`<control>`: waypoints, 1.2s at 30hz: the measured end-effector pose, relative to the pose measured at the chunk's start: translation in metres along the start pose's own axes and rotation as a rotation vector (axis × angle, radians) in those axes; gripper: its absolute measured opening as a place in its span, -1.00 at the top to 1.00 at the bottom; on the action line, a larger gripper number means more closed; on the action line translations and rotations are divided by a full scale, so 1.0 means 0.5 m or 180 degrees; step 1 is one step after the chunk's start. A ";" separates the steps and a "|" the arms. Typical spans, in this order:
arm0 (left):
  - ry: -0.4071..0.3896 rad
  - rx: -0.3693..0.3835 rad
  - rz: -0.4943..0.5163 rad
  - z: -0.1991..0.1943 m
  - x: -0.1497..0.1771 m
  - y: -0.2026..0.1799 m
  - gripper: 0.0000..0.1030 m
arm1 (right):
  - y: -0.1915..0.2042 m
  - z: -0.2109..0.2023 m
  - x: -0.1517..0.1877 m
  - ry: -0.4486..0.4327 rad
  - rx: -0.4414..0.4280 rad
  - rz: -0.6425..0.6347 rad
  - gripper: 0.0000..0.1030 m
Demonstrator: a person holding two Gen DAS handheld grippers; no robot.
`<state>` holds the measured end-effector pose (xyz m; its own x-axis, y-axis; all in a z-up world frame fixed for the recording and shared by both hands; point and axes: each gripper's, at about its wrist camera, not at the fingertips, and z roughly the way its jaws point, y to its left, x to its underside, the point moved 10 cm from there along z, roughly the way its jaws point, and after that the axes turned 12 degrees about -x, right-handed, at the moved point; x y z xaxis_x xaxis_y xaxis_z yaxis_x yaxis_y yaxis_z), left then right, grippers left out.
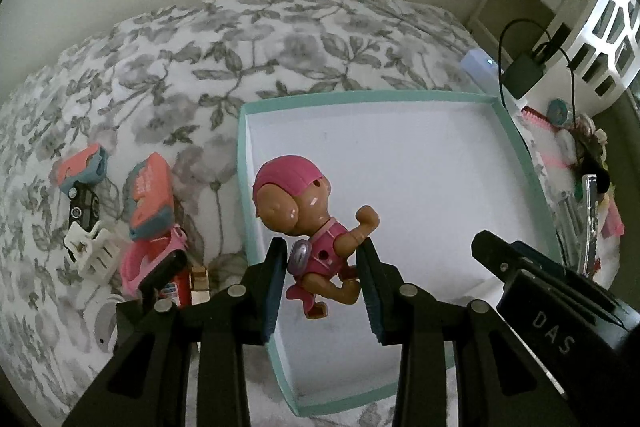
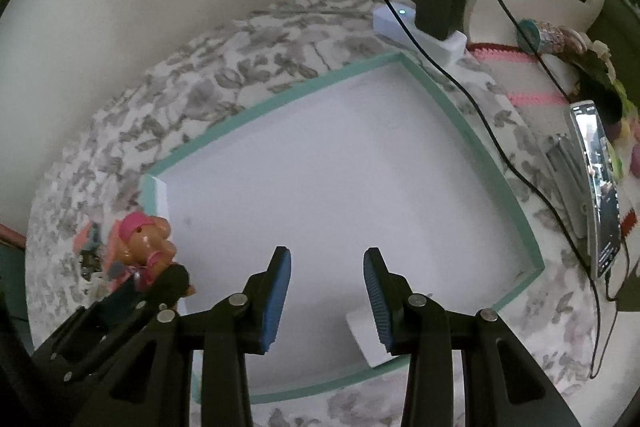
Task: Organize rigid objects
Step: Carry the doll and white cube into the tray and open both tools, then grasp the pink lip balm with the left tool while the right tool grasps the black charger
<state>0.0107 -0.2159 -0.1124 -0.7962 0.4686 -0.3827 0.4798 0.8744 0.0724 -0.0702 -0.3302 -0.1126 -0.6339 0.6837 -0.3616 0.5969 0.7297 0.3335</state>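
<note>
A toy pup figure [image 1: 304, 203] with a pink cap and pink suit hangs over the left part of a shallow teal-rimmed box [image 1: 360, 97] with a white floor. My left gripper [image 1: 323, 247] is shut on the figure's body, one pad on each side. In the right wrist view the same figure [image 2: 144, 239] shows at the box's left corner. My right gripper [image 2: 327, 255] is open over the box [image 2: 280, 99], with nothing between its pads. A small flat white piece [image 2: 368, 339] lies on the box floor under its right finger.
On the floral bedspread [image 1: 240, 39] left of the box lie coral-and-teal toys [image 1: 152, 195], a white claw clip [image 1: 92, 251] and a pink toy [image 1: 152, 263]. To the right are a white power strip [image 2: 416, 31] with a black charger [image 2: 436, 7], a cable and a phone [image 2: 600, 187].
</note>
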 end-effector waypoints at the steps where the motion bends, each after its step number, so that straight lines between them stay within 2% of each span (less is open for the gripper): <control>1: -0.0006 0.0004 -0.0010 0.000 -0.002 0.001 0.27 | -0.003 0.001 0.001 0.0006 0.0007 0.0015 0.21; 2: -0.0023 0.0005 -0.0019 -0.003 -0.004 0.003 0.26 | -0.005 0.002 0.002 0.0007 0.0019 0.0023 0.21; 3: -0.0038 0.0015 -0.0024 -0.006 -0.005 0.004 0.16 | -0.007 0.001 0.002 0.0001 0.0033 0.0025 0.20; 4: -0.0043 0.0016 -0.0032 -0.008 -0.006 0.006 -0.06 | -0.008 0.000 0.002 -0.0004 0.0042 0.0025 0.20; 5: -0.0053 0.0008 -0.0049 -0.010 -0.007 0.009 -0.15 | -0.008 -0.001 0.002 -0.0007 0.0049 0.0023 0.20; 9: -0.0066 -0.0004 -0.0140 -0.018 -0.011 0.027 -0.24 | -0.007 0.000 0.004 0.0005 0.0069 0.0010 0.19; 11: -0.0061 -0.0030 -0.0215 -0.022 -0.012 0.046 -0.39 | -0.007 0.001 0.006 0.0014 0.0089 -0.0008 0.19; 12: -0.0063 -0.0050 -0.0244 -0.024 -0.013 0.054 -0.53 | -0.007 0.001 0.007 0.0017 0.0094 -0.0017 0.17; 13: -0.0076 -0.0089 -0.0298 -0.028 -0.015 0.069 -0.66 | -0.006 0.002 0.008 0.0019 0.0097 -0.0025 0.08; 15: -0.0108 -0.0151 -0.0387 -0.035 -0.017 0.096 -0.75 | -0.004 0.005 0.009 0.0021 0.0096 -0.0039 -0.11; 20: -0.0174 -0.0225 -0.0780 -0.047 -0.017 0.184 -0.84 | 0.004 0.008 0.009 -0.0011 0.0107 -0.0131 -0.47; 24: -0.0200 -0.0318 -0.1065 -0.050 -0.013 0.250 -0.86 | 0.018 0.011 0.012 -0.0032 0.0038 -0.0187 -0.55; 26: -0.0225 -0.0380 -0.1206 -0.053 -0.010 0.284 -0.86 | 0.024 0.012 0.013 -0.0053 0.0008 -0.0208 -0.70; 30: -0.0333 -0.0476 -0.1428 -0.065 -0.008 0.341 -0.86 | 0.034 0.014 0.013 -0.0097 -0.0019 -0.0264 -0.78; 32: -0.0385 -0.0550 -0.1525 -0.072 -0.004 0.370 -0.86 | 0.041 0.014 0.012 -0.0131 -0.0043 -0.0297 -1.00; 36: -0.0447 -0.0645 -0.1676 -0.088 0.006 0.424 -0.86 | 0.063 0.010 0.006 -0.0224 -0.0125 -0.0371 -1.00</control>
<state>0.0937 -0.0237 -0.0580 -0.8453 -0.0451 -0.5324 -0.0589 0.9982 0.0089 -0.0507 -0.3053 -0.1073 -0.6608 0.5934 -0.4597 0.5007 0.8047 0.3190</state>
